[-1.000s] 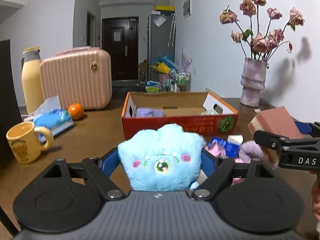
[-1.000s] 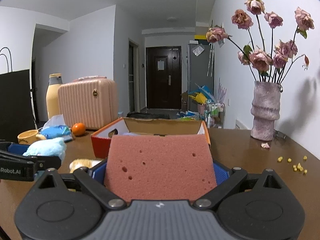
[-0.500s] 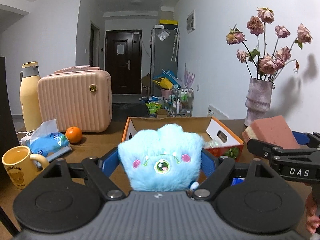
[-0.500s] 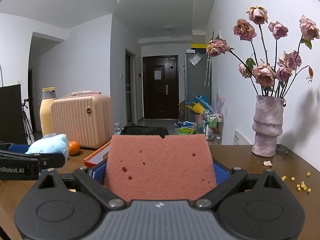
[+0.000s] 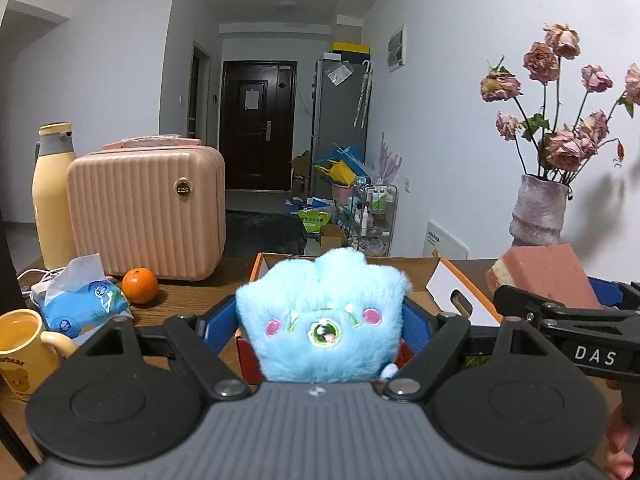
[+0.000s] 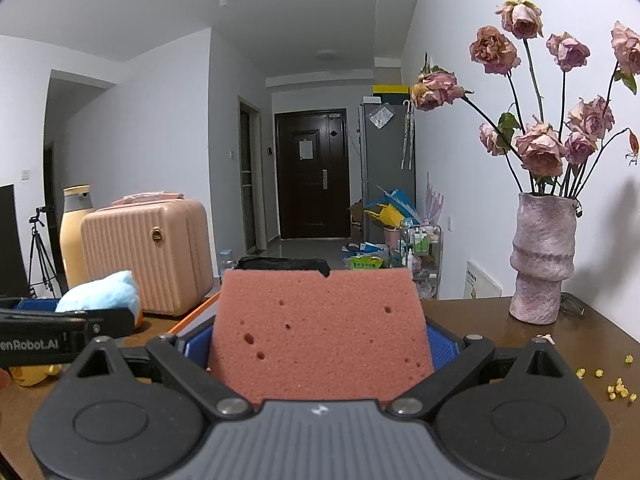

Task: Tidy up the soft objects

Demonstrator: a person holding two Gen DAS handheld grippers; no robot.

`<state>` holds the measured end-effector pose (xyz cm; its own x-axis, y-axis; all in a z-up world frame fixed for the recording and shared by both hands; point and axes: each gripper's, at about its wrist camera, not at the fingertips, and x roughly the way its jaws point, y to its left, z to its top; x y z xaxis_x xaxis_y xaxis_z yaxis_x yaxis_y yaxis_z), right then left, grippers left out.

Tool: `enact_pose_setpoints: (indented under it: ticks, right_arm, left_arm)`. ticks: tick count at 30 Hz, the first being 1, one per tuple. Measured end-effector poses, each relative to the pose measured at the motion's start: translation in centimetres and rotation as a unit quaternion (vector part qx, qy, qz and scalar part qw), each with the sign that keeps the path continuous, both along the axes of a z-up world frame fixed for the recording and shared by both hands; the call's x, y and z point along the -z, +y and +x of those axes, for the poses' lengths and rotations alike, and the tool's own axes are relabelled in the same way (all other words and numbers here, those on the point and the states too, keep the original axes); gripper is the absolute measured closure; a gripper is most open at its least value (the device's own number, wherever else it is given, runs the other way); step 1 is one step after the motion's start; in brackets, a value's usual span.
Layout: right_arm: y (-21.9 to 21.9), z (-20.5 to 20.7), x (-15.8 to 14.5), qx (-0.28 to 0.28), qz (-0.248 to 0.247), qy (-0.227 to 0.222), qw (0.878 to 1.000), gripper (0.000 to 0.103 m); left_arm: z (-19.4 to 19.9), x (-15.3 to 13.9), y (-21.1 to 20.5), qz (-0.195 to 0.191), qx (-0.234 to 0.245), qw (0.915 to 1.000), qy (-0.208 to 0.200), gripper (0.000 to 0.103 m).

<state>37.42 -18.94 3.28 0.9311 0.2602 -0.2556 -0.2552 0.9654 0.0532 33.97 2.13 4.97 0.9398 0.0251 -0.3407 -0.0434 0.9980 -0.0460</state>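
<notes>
Beside the box (image 5: 460,280), suitcase (image 5: 148,216), orange (image 5: 139,286), vase (image 6: 542,260)

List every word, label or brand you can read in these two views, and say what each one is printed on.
"DAS": on the right hand-held gripper, which is clamped on the pink sponge.
"enRobot.AI", cut off at the frame edge: on the left hand-held gripper, which holds the blue plush toy.
"bear", partly cut off: on the yellow mug.
Tissue pack, suitcase badge and wall sign: too small to read.
</notes>
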Motion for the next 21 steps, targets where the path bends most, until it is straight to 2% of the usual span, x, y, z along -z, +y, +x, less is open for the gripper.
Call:
enact_pose_setpoints:
  ticks: [21]
  right_arm:
    - [1.6,7.8,0.5,0.018,-0.002,0.045,0.999,0.004]
  left_arm:
    - [7.1,0.2,1.0,-0.009,-0.021,0.9996,0.015,0.02]
